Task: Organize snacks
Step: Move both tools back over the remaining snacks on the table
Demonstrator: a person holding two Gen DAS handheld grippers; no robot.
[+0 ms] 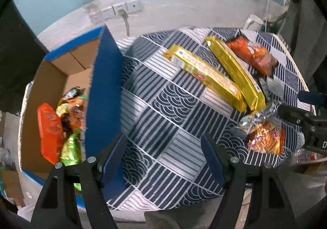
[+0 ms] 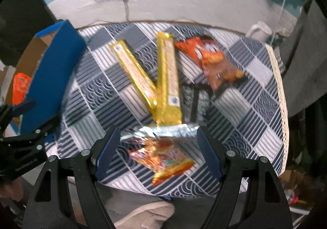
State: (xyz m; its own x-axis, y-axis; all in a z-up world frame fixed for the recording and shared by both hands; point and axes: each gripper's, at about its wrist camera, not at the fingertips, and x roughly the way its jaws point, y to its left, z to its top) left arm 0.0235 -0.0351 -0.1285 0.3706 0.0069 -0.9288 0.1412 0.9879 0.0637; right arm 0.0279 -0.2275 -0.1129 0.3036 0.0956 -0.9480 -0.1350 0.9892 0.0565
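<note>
A blue cardboard box (image 1: 104, 90) stands at the table's left and holds several snack packets (image 1: 51, 127); it also shows in the right wrist view (image 2: 55, 69). My left gripper (image 1: 163, 159) is open and empty over the patterned cloth, just right of the box wall. Two gold biscuit packs (image 1: 204, 73) (image 1: 235, 71) lie crossed on the cloth, also in the right wrist view (image 2: 134, 73) (image 2: 167, 82). An orange packet (image 1: 253, 55) (image 2: 212, 59) lies beyond them. My right gripper (image 2: 157, 147) is open around an orange-yellow foil snack bag (image 2: 163, 153) (image 1: 265, 135) at the table's near edge.
The table (image 1: 163, 106) wears a navy-and-white patterned cloth. A white jug (image 2: 259, 31) stands at the back right edge. Wall sockets (image 1: 116, 10) with a cable sit behind the table. Clutter lies on the floor at right (image 2: 292, 196).
</note>
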